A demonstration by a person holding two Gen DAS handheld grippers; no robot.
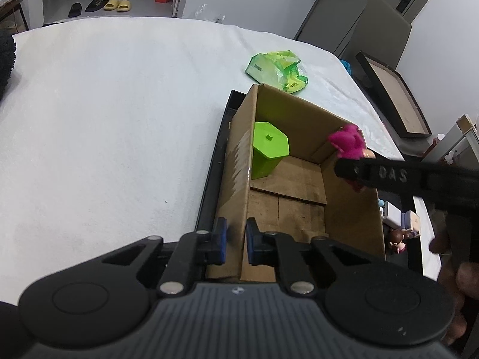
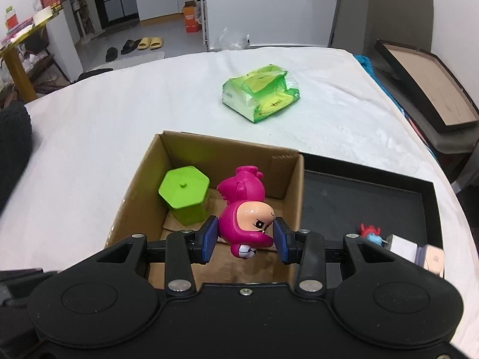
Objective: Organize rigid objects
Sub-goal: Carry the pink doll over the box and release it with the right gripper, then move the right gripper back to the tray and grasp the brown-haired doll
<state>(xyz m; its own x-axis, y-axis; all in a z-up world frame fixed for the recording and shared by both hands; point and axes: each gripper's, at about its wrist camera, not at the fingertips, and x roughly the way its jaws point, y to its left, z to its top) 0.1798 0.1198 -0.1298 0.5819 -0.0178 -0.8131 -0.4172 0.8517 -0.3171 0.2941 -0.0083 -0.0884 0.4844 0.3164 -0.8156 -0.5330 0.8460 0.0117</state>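
A brown cardboard box (image 1: 236,161) stands open-topped on the white cloth, with a lime green six-sided lidded container (image 1: 269,149) upright in its far left corner. My left gripper (image 1: 236,239) is shut on the box's near left wall, one blue pad on each side of it. A pink toy figure (image 2: 245,224) hangs over the inside of the box (image 2: 134,197), just right of the green container (image 2: 185,193). My right gripper (image 2: 245,239) is shut on the figure's head. In the left wrist view the figure (image 1: 347,142) shows at the box's right wall.
A black tray (image 2: 359,197) lies under and to the right of the box, with several small toys (image 2: 369,233) at its near right corner. A green plastic packet (image 2: 260,92) lies farther back on the cloth. A dark framed board (image 2: 425,89) leans off the table's right edge.
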